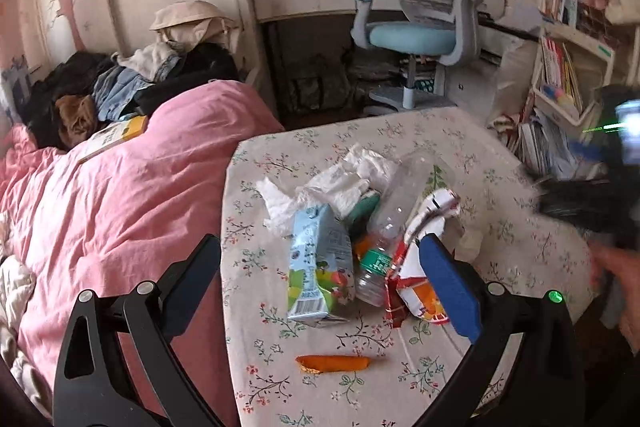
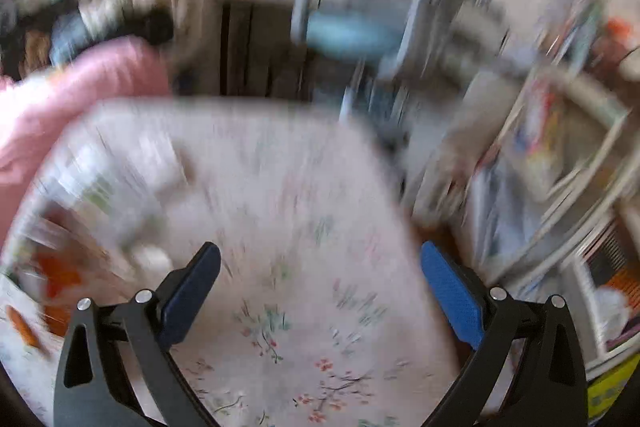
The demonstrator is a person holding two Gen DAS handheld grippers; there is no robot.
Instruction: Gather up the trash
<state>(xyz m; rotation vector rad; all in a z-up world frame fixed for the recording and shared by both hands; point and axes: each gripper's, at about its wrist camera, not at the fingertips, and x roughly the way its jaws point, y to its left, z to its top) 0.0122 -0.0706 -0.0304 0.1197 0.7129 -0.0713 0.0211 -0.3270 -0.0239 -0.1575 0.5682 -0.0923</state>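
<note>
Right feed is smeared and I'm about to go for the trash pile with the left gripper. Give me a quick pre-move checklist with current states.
1. Left gripper open: ok, jaws spread wide and holding nothing.
2. Target in line: ok, the blue and green drink carton and the clear plastic bottle with green label lie between the fingers' line of sight.
3. Pile on the floral-cloth table: ok, crumpled white tissues and the red and white wrapper sit with it.
4. Stray orange peel strip: ok, apart from the pile, nearer the camera.
5. Right gripper open: ok, empty over the cloth.
6. Right gripper's clearance from the pile: cannot tell, view blurred.
</note>
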